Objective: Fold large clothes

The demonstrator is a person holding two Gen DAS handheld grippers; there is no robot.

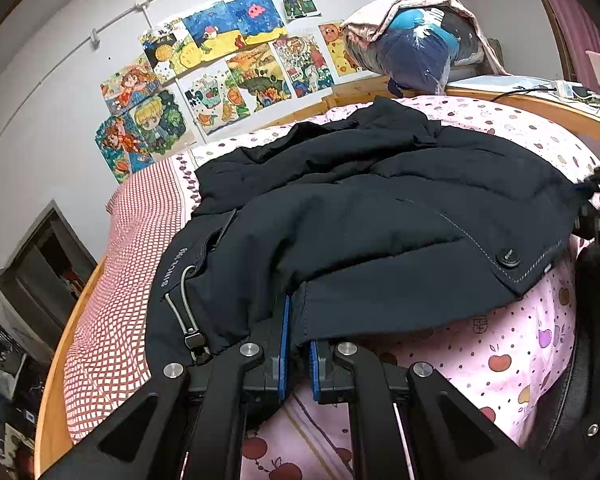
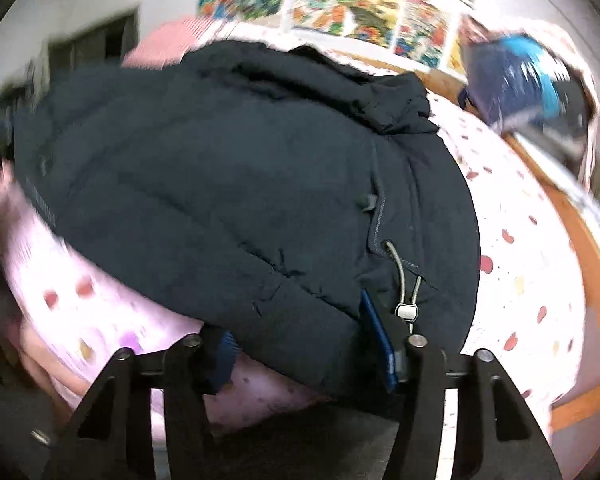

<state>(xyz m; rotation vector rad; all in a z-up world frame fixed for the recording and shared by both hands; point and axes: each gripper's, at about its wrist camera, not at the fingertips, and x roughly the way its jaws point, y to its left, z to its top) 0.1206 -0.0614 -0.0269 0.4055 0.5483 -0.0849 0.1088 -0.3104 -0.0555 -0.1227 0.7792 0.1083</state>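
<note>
A large dark navy padded jacket (image 1: pixel 360 208) lies crumpled on a bed with a pink fruit-print sheet (image 1: pixel 500 352). My left gripper (image 1: pixel 298 356) is shut on the jacket's near hem, its blue pads (image 1: pixel 285 344) pinching the fabric beside a drawcord loop (image 1: pixel 184 304). In the right wrist view the jacket (image 2: pixel 228 184) fills the middle. My right gripper (image 2: pixel 304 348) has its jaws wide apart, with the jacket's hem lying between them next to a cord toggle (image 2: pixel 407 312). That view is blurred.
A red checked cover (image 1: pixel 132 280) lies at the bed's left. A wooden bed frame (image 1: pixel 532 104) runs behind. A bundle of bagged clothes (image 1: pixel 416 40) sits at the head. Children's drawings (image 1: pixel 220 68) hang on the wall. A dark doorway (image 1: pixel 44 264) is at left.
</note>
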